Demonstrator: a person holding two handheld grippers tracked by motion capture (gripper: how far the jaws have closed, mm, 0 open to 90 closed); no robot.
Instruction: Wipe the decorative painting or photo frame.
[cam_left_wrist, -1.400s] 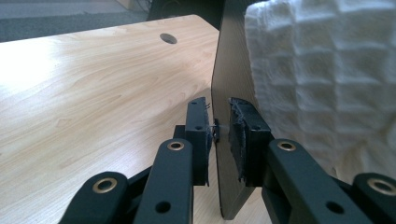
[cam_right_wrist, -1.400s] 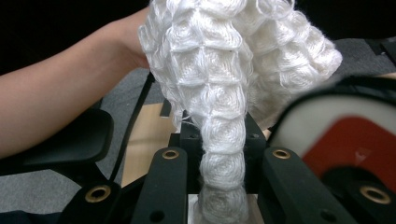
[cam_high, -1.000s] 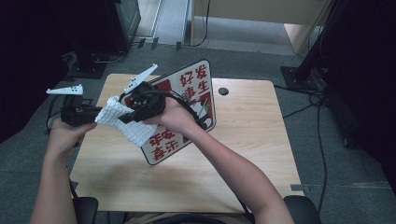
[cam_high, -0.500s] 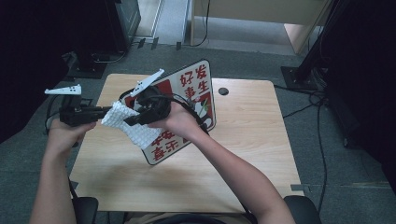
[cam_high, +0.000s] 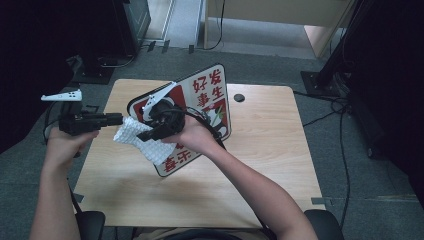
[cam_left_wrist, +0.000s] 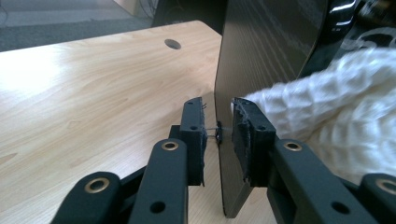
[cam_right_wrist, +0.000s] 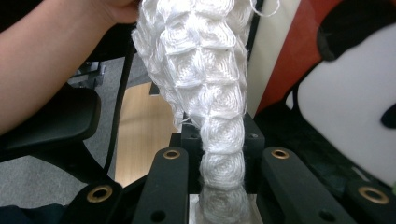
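Observation:
A sign board (cam_high: 210, 95) with red characters stands tilted on the wooden table (cam_high: 270, 150). My left gripper (cam_high: 121, 119) comes in from the left at the board's left edge. In the left gripper view that dark edge (cam_left_wrist: 266, 51) sits between the jaws of the left gripper (cam_left_wrist: 218, 123), which have just been opening, and small gaps show at both pads. My right gripper (cam_high: 149, 134) is shut on a white waffle cloth (cam_high: 145, 142) and holds it against the board's face. In the right gripper view the cloth (cam_right_wrist: 201, 70) rises bunched from the shut right gripper (cam_right_wrist: 219, 135); it is the white cloth (cam_left_wrist: 336, 107) beside the board.
A round black cable hole (cam_high: 239, 97) lies in the table behind the board. Black stands (cam_high: 345, 55) and cables (cam_high: 340, 115) sit on the floor at the right, and dark equipment (cam_high: 100, 70) at the back left. A chair (cam_high: 90, 225) is at the near edge.
My right gripper and the cloth have shifted slightly right and toward me across the board. The left hand has kept its place at the board's edge.

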